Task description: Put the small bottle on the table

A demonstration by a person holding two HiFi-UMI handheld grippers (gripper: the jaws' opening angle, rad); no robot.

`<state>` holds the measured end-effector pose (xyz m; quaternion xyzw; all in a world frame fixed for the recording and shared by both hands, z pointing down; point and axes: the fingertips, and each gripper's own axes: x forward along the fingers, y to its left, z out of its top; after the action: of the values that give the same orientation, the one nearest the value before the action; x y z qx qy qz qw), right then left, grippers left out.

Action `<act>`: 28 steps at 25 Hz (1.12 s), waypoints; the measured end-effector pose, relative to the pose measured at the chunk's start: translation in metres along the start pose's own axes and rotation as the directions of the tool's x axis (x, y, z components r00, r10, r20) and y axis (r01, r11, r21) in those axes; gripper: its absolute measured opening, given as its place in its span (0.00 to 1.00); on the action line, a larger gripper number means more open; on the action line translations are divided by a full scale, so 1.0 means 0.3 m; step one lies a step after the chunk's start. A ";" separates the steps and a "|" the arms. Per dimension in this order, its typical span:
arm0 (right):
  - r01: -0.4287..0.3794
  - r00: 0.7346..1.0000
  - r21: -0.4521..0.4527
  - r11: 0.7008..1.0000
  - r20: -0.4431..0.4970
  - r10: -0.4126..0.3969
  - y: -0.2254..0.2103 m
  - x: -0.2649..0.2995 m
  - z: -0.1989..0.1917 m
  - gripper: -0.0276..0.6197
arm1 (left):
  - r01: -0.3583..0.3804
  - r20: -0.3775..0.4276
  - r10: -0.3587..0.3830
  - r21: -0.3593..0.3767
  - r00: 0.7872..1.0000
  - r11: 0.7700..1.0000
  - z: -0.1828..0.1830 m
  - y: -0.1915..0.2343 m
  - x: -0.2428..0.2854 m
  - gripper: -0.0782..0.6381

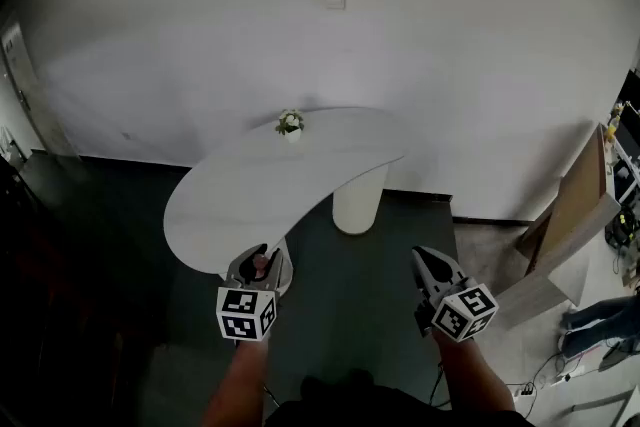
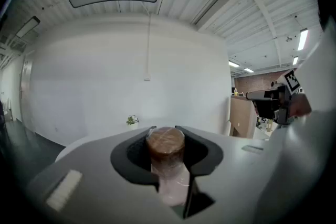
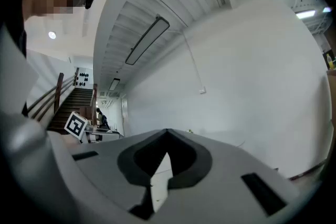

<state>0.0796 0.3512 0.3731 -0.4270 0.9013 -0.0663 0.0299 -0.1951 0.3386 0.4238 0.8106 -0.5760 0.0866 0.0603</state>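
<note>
The small bottle [image 2: 167, 165], pale pink with a brown cap, stands upright between the jaws of my left gripper [image 2: 165, 128], which is shut on it. In the head view the left gripper [image 1: 259, 267] hovers at the near edge of the white curved table [image 1: 300, 177], with the bottle [image 1: 260, 264] just showing between its jaws. My right gripper [image 1: 432, 262] is held over the dark floor to the right of the table, its jaws shut with nothing in them. In its own view the right gripper [image 3: 167, 132] faces the white wall.
A small potted plant [image 1: 290, 124] stands at the table's far edge. The table rests on a white pedestal [image 1: 358, 205]. Wooden boards [image 1: 570, 215] lean at the right, with a person's legs [image 1: 600, 320] beyond them. A staircase [image 3: 58, 107] rises far off to the left.
</note>
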 end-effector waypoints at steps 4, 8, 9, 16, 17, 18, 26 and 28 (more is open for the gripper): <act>0.000 1.000 0.003 1.000 -0.005 0.000 -0.036 -0.010 -0.002 0.06 | -0.004 -0.002 0.004 -0.001 1.000 1.000 0.001 -0.023 0.021 0.27; -0.013 1.000 0.003 1.000 0.003 0.013 -0.055 -0.011 -0.005 0.06 | -0.006 -0.005 0.006 -0.004 1.000 1.000 -0.003 -0.034 0.038 0.27; -0.023 1.000 0.006 1.000 0.012 0.023 -0.059 -0.015 -0.001 0.06 | -0.007 -0.006 0.007 -0.005 1.000 1.000 -0.003 -0.039 0.042 0.27; -0.094 0.995 0.009 0.995 0.034 0.094 -0.093 -0.053 0.036 0.06 | -0.009 -0.018 0.009 -0.005 1.000 1.000 0.001 -0.089 0.070 0.27; -0.096 0.995 0.016 0.995 0.037 0.095 -0.103 -0.065 0.036 0.06 | -0.010 -0.019 0.010 -0.004 1.000 1.000 0.003 -0.099 0.075 0.27; -0.097 0.995 0.024 0.995 0.039 0.096 -0.114 -0.075 0.036 0.06 | -0.010 -0.019 0.010 -0.002 1.000 1.000 0.006 -0.108 0.082 0.27; -0.092 0.996 0.078 0.993 0.020 0.091 -0.258 -0.174 -0.022 0.06 | -0.014 -0.021 0.014 0.007 1.000 1.000 0.022 -0.214 0.158 0.27; -0.087 0.996 0.081 0.993 0.012 0.086 -0.279 -0.198 -0.032 0.06 | -0.008 -0.022 0.008 0.000 1.000 1.000 0.019 -0.243 0.174 0.27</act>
<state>0.1802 0.3458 0.3947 -0.3863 0.9153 -0.0999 0.0542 -0.1092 0.3132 0.4292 0.8073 -0.5786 0.0955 0.0663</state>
